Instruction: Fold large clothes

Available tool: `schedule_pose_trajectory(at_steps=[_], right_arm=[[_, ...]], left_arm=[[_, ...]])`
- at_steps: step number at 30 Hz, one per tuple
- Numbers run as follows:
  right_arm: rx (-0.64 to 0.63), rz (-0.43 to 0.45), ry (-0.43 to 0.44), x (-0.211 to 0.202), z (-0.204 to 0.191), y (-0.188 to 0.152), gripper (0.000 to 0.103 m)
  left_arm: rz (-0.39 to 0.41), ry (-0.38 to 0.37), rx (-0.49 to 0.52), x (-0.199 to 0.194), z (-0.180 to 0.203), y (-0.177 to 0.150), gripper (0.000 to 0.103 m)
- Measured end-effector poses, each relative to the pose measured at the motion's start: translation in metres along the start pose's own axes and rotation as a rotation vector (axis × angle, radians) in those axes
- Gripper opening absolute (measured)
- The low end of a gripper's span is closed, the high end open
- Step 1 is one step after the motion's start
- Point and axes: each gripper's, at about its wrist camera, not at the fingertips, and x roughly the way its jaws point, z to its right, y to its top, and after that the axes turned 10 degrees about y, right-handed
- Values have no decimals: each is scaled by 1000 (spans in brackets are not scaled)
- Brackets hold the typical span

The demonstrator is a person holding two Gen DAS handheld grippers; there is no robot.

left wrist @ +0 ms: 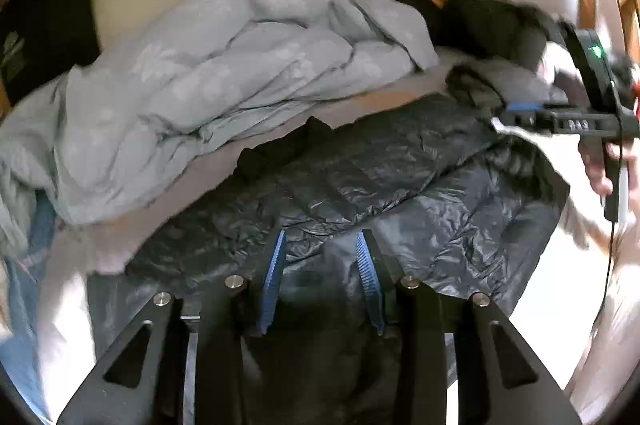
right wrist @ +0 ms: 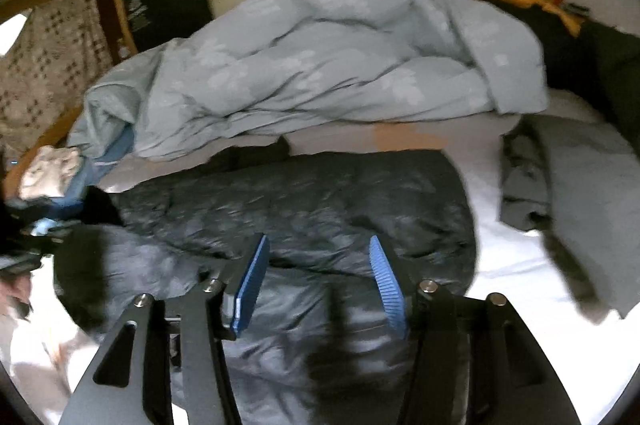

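A black puffer jacket lies spread across the bed at frame center, beneath the narrowly parted, empty left gripper and the wider, empty right gripper.

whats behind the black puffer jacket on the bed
A crumpled pale blue duvet lies behind the black puffer jacket, bare sheet between them. Whatever the duvet covers is hidden.

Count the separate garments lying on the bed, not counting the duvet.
2 clearly: the black puffer jacket spread in the middle, under both tools, and a grey garment folded to its right. Dark fabric behind the light blue duvet may be more clothing; I cannot tell.
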Motion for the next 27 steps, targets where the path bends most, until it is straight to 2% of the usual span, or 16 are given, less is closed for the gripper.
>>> schedule_pose_trajectory(at_steps=[3,7,9,11,14,15,16,17,19,22,24,27], right_arm=[[2,-4,70,5,-9,-3,57],[38,-58,237,28,-27,-13,57],[40,-134,326,50,-41,-21,57],[34,-175,370,66,-54,-33,57],[15,-241,400,84,-69,-48,57],[-6,-249,388,88,-73,-53,50],[-31,-239,369,89,-77,-56,13],[-66,-214,351,87,-81,-58,7],[-146,-89,288,69,-89,-56,7],[-239,57,139,41,-97,-36,7],[-268,128,67,27,-95,-22,7],[-255,179,-25,15,-80,-5,7]], left_arm=[[61,-16,-61,-8,0,-10,42],[155,72,-18,-28,8,-18,47],[195,90,-34,-37,6,-20,53],[209,110,-40,-42,2,-21,56],[260,184,-37,-49,-8,-27,61],[272,205,-51,-51,-13,-31,63],[275,222,-65,-52,-18,-34,63],[264,237,-75,-52,-23,-36,63],[217,279,-77,-48,-31,-38,63],[158,356,-103,-45,-44,-42,63],[79,359,-166,-34,-58,-45,63],[-58,333,-235,-8,-74,-55,63]])
